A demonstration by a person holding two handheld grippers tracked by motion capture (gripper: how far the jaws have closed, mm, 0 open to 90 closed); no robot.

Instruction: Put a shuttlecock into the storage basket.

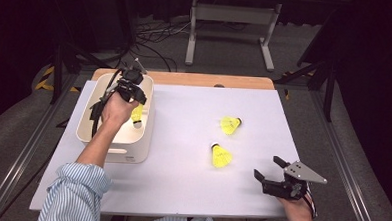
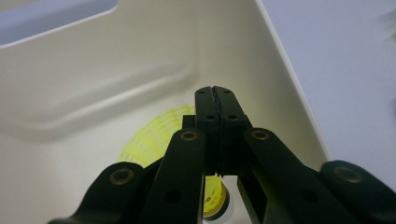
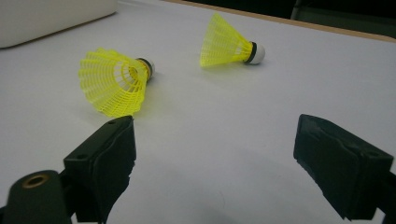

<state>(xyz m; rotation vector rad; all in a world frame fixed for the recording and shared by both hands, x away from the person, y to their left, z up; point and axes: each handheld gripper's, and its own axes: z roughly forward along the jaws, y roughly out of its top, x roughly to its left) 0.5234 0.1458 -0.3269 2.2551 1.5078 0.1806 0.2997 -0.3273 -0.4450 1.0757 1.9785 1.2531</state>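
A white bin (image 1: 148,126) stands at the table's left. My left gripper (image 1: 134,95) hangs inside it with its jaws pressed flat together (image 2: 215,93), nothing visible between them. Just under them a yellow shuttlecock (image 2: 152,137) lies on the bin (image 2: 93,70) floor, partly hidden by the jaws. Two more yellow shuttlecocks lie on the white table top: a nearer one (image 1: 221,155) (image 3: 114,86) and a farther one (image 1: 231,124) (image 3: 231,44). My right gripper (image 1: 267,166) (image 3: 215,135) rests open at the front right, pointing at them, nothing between its fingers.
The white table top (image 1: 180,185) ends in a wooden strip at the back (image 1: 185,79). A corner of the bin (image 3: 46,18) shows in the right gripper view. Dark floor, cables and a metal stand lie beyond the table.
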